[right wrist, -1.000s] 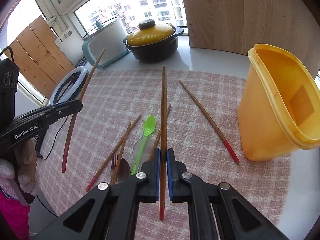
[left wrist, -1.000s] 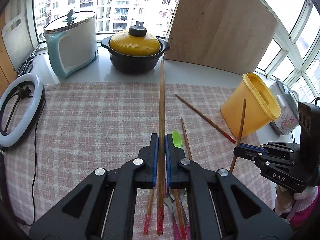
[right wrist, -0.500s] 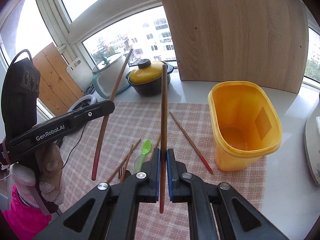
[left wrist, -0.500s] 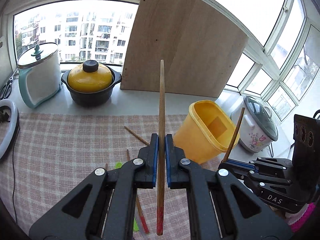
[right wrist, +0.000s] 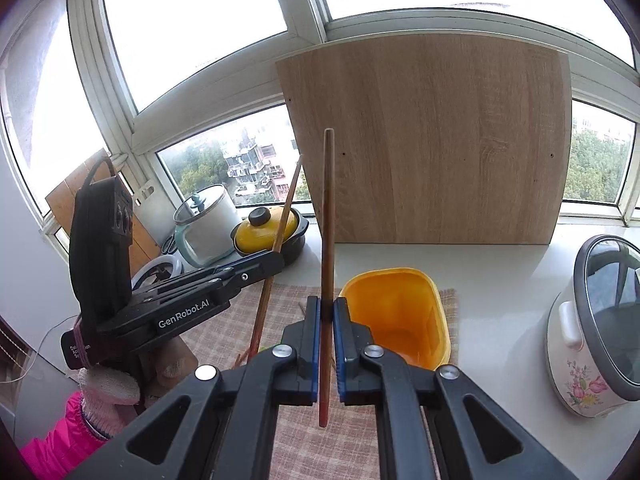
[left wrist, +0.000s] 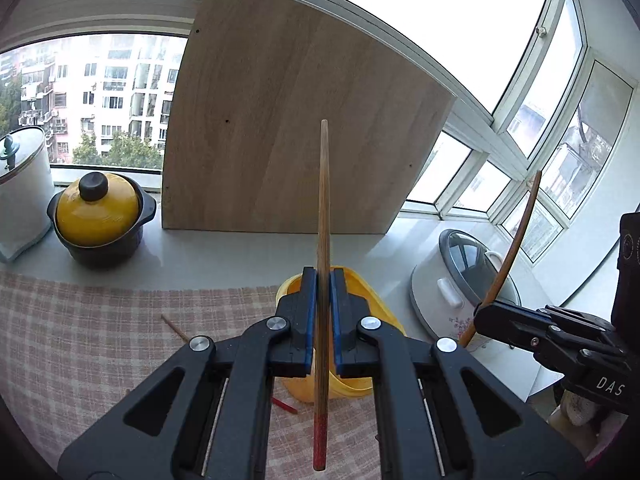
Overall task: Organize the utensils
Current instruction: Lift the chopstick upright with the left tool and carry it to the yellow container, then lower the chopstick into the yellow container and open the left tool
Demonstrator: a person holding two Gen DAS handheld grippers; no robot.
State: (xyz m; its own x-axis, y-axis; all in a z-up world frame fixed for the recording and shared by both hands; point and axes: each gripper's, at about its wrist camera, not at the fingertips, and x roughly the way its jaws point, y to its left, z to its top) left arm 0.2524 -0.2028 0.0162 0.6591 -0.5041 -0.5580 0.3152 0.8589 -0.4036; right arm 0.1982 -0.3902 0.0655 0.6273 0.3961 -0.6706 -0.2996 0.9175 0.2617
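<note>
My left gripper (left wrist: 324, 276) is shut on a wooden chopstick (left wrist: 323, 200) with a red end, which stands upright between the pads. Right behind it sits the yellow plastic container (left wrist: 385, 312). My right gripper (right wrist: 327, 304) is shut on a second red-ended chopstick (right wrist: 328, 200), raised just left of the open yellow container (right wrist: 396, 316). In each wrist view the other gripper shows at the side: the right gripper (left wrist: 482, 316) with its chopstick (left wrist: 516, 240), the left gripper (right wrist: 276, 260) with its chopstick (right wrist: 286, 208). One loose chopstick (left wrist: 174, 326) lies on the checked cloth (left wrist: 80, 340).
A large wooden board (right wrist: 432, 140) leans on the window behind the container. A floral rice cooker (right wrist: 596, 332) stands to the right. At the back left are a black pot with a yellow lid (left wrist: 98, 216) and a white pot (right wrist: 204, 224). A gloved hand with a pink sleeve (right wrist: 108, 396) holds the left gripper.
Both grippers have risen off the cloth and moved towards the yellow container, each still holding its chopstick. The utensils left on the cloth have dropped almost out of view.
</note>
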